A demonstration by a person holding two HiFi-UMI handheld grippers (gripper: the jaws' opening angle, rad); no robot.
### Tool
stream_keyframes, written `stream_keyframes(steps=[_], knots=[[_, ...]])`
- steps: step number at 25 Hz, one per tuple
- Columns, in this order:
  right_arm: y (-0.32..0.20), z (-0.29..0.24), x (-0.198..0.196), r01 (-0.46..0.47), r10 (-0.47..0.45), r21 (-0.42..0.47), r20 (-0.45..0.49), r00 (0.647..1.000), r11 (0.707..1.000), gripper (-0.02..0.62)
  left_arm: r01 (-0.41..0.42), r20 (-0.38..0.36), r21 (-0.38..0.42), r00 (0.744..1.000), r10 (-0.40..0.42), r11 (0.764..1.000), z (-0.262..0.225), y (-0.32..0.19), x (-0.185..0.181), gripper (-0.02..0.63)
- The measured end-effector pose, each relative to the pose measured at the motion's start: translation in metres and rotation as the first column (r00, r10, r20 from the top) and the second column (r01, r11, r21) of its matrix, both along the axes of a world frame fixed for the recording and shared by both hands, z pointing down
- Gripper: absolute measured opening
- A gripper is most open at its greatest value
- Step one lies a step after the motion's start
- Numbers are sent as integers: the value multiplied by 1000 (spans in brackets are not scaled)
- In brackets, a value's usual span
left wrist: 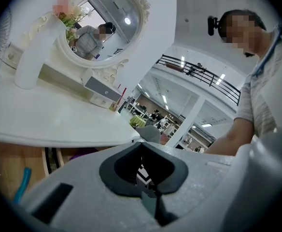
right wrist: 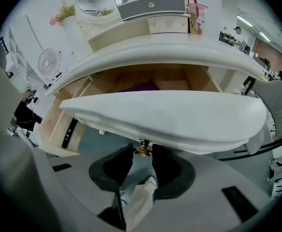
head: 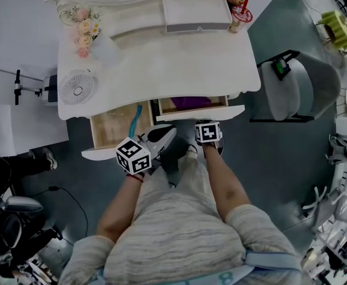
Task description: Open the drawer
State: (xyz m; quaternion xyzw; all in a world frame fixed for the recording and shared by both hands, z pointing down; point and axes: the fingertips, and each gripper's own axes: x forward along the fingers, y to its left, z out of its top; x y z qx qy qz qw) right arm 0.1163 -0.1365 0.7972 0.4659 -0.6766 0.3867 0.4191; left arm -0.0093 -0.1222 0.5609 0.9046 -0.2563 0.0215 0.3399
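The white vanity table (head: pixel 161 64) has two drawers under its top. Its right drawer (head: pixel 198 110) stands partly out, with something purple inside. The drawer's white front (right wrist: pixel 165 115) fills the right gripper view, and a small gold knob (right wrist: pixel 142 149) hangs below it. My right gripper (right wrist: pixel 142 155) is shut on that knob, one dark pad on each side. From above, the right gripper (head: pixel 208 129) points steeply down at the drawer front. The left drawer (head: pixel 111 130) is pulled far out with a blue object in it. My left gripper (head: pixel 163 137) hovers in front of it, holding nothing.
On the tabletop stand a small fan (head: pixel 77 86), a vase of flowers (head: pixel 85 31), a little drawer box (head: pixel 197 12) and two drink cups (head: pixel 239 9). A grey chair (head: pixel 301 85) is to the table's right. The person's legs are just below the drawers.
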Motion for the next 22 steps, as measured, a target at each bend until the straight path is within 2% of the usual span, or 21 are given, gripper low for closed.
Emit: stream_keyframes(steps=[14, 22], knots=[[58, 1, 8, -27, 26, -26, -7, 1000, 999, 123, -96, 25, 28, 995, 95, 995, -13, 18, 8, 14], [88, 0, 11, -11, 11, -35, -1, 1000, 999, 123, -126, 30, 44, 992, 125, 991, -24, 31, 15, 14]])
